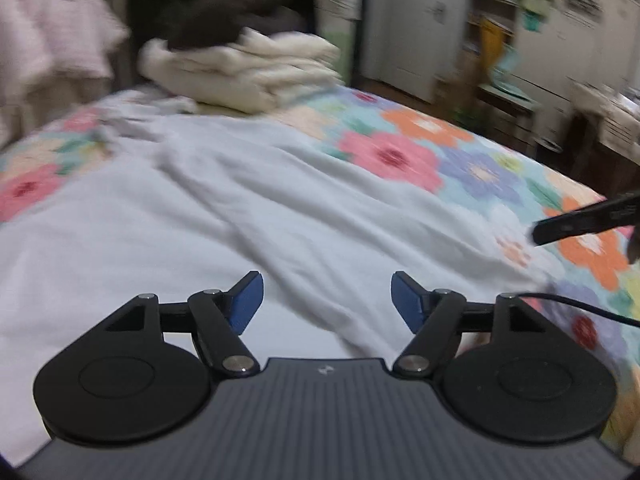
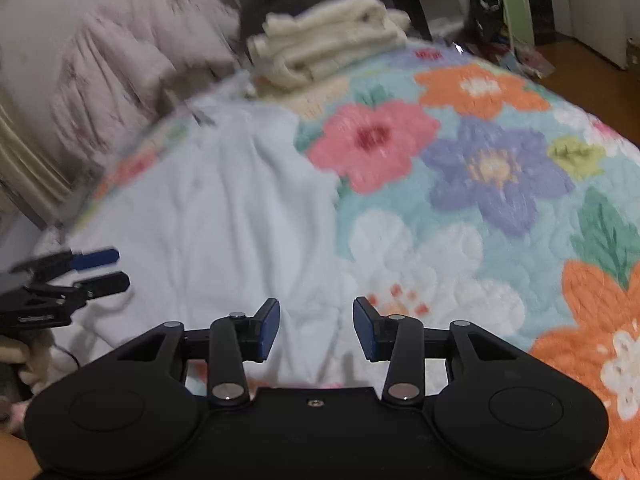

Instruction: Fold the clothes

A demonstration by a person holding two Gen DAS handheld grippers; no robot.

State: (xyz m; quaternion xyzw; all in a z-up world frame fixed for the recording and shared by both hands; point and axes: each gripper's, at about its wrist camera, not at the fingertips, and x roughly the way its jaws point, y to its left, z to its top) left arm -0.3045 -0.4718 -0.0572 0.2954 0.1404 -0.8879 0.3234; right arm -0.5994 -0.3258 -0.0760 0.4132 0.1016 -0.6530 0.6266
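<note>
Both wrist views low over, seemingly, one bed [image 1: 400, 152].

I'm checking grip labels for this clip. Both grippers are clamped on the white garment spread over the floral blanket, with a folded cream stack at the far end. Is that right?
Not quite. Both grippers are open with nothing between the fingers: the left gripper in the left wrist view, the right gripper in the right wrist view. The white garment does lie on the floral blanket, with the folded cream stack beyond.

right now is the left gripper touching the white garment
Apart. The left wrist view shows the left gripper with open, empty jaws above the white garment.
</note>
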